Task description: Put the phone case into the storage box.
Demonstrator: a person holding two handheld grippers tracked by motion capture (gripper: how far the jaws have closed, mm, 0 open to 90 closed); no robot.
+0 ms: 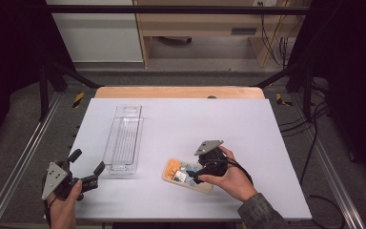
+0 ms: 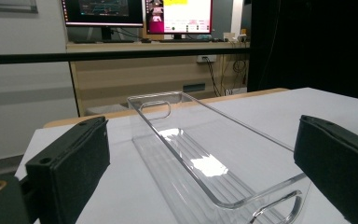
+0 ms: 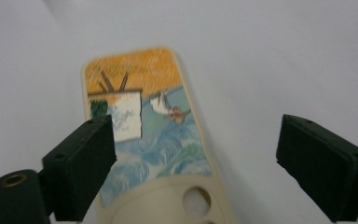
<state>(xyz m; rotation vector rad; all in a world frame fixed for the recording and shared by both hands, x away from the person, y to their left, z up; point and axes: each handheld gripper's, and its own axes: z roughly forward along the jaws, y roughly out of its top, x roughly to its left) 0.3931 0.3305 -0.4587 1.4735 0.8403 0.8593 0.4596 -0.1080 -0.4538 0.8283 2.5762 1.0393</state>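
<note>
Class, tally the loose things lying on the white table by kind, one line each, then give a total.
Clear plastic tray: 1
Phone case with a painted picture: 1
Total: 2

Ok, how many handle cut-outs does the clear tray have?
2: the clear tray has one cut-out at its far end and one at its near end, by the left gripper.

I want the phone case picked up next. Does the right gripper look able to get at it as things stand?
Probably yes. The right gripper hovers right over the phone case with its fingers apart, and nothing lies between them on the white table.
</note>
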